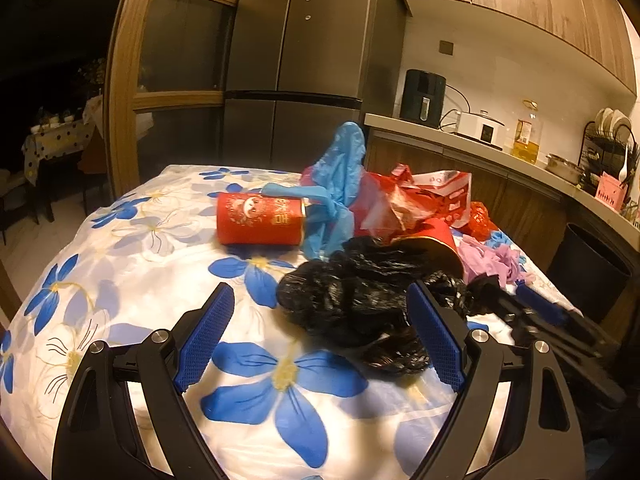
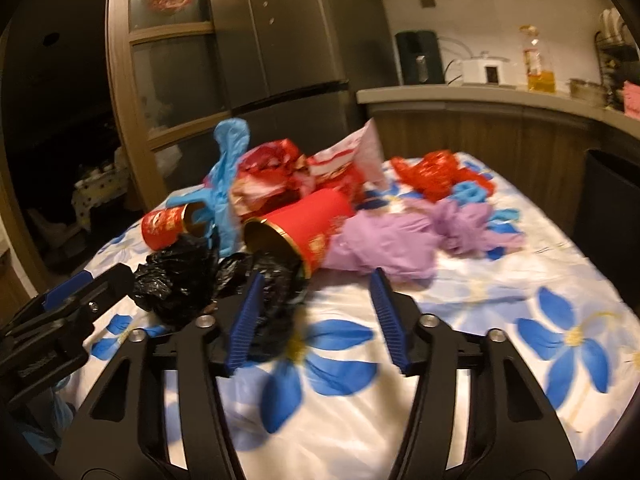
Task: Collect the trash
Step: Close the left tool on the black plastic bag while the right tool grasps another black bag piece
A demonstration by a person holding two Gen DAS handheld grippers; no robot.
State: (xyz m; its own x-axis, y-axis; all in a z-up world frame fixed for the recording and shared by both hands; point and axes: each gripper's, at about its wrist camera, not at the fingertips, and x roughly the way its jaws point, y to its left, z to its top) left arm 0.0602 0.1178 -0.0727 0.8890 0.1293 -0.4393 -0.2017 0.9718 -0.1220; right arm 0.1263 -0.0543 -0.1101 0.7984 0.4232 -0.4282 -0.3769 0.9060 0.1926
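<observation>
1. Left wrist view, nearest me: my left hand-held gripper (image 1: 320,336) has its blue pads (image 1: 208,332) spread wide apart with nothing between them, above open floral tablecloth (image 1: 132,248). That cloth runs bare to my left as far as the bench's curved left edge.
2. Right wrist view, nearest me: my right hand-held gripper (image 2: 316,320) is also spread apart and empty. Bare cloth with blue flowers lies under it and out to the right, towards the bench (image 2: 600,280) edge.
3. Just ahead, a crumpled black plastic bag (image 1: 352,296) lies between the two grippers; its near folds reach the left pad of my right gripper, though I cannot tell whether they touch.
4. Behind the bag a red cup (image 2: 308,228) lies on its side, mouth towards me, with a lilac wad (image 2: 400,240) against its right side.
5. Farther left, a second red cup (image 1: 260,220) lies on its side, with a blue glove (image 1: 336,184) draped beside it and rising above the pile.
6. Red and white wrappers (image 2: 320,172) sit behind those.
7. Off the far right edge stands a dark bin (image 1: 592,268).
8. Beyond are a grey fridge (image 1: 300,60), a glazed wooden door (image 1: 176,60), and a kitchen counter (image 1: 460,136) carrying appliances and an oil bottle (image 1: 526,136).
</observation>
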